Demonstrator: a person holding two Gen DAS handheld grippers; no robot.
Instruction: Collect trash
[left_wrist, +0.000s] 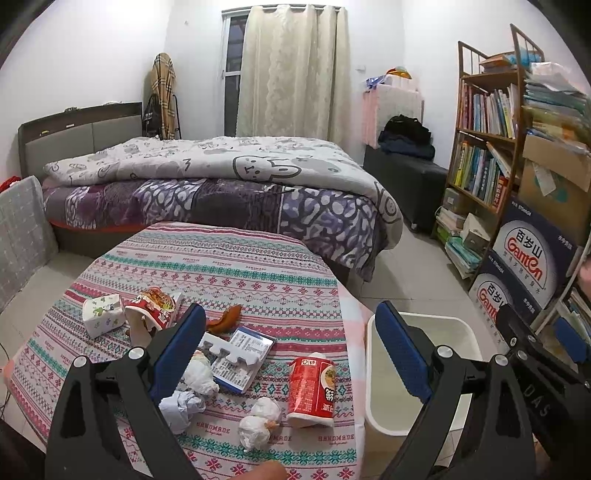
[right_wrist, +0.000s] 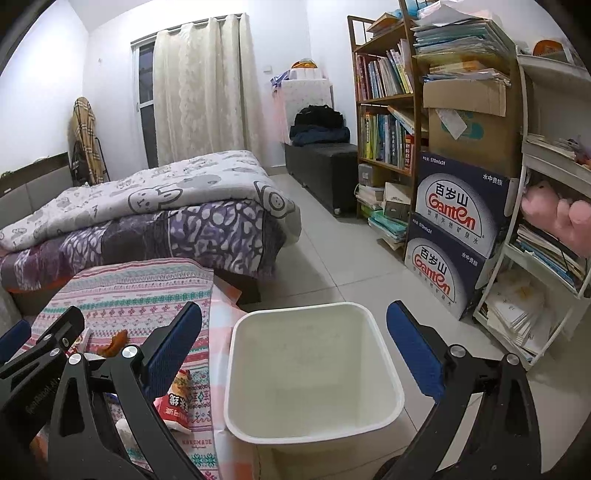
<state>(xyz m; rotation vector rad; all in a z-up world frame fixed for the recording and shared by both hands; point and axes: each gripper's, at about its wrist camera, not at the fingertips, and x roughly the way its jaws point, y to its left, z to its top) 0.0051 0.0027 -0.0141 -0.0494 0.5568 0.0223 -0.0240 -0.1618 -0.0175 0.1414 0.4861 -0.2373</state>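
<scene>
The left gripper (left_wrist: 291, 347) hovers with fingers spread wide over tabletop (left_wrist: 229, 258) trash at lower centre: red cup (left_wrist: 311, 391), paper wads (left_wrist: 258, 421). The right gripper (right_wrist: 294, 345), fingers apart and holding nothing, frames the empty white bin (right_wrist: 314, 369) at bottom centre.

On the bench (left_wrist: 221, 266) there are two red instant-noodle cups: one torn open (left_wrist: 151, 308) and one lying on its side (left_wrist: 312, 387). There are four crumpled paper balls: two white ones close together (left_wrist: 258, 421), one white (left_wrist: 201, 374) and one grey-white (left_wrist: 181, 404). One small white printed carton (left_wrist: 102, 312), one orange-brown peel (left_wrist: 226, 317) and one blue-and-white printed card (left_wrist: 242, 360) also lie there. One white trash bin (right_wrist: 314, 369) stands beside the bench. Two Ganten water boxes (right_wrist: 461, 206) (right_wrist: 443, 266) are stacked near the one wooden bookshelf (right_wrist: 384, 103). There are two hand-held grippers, the left (left_wrist: 291, 354) and the right (right_wrist: 295, 350).
</scene>
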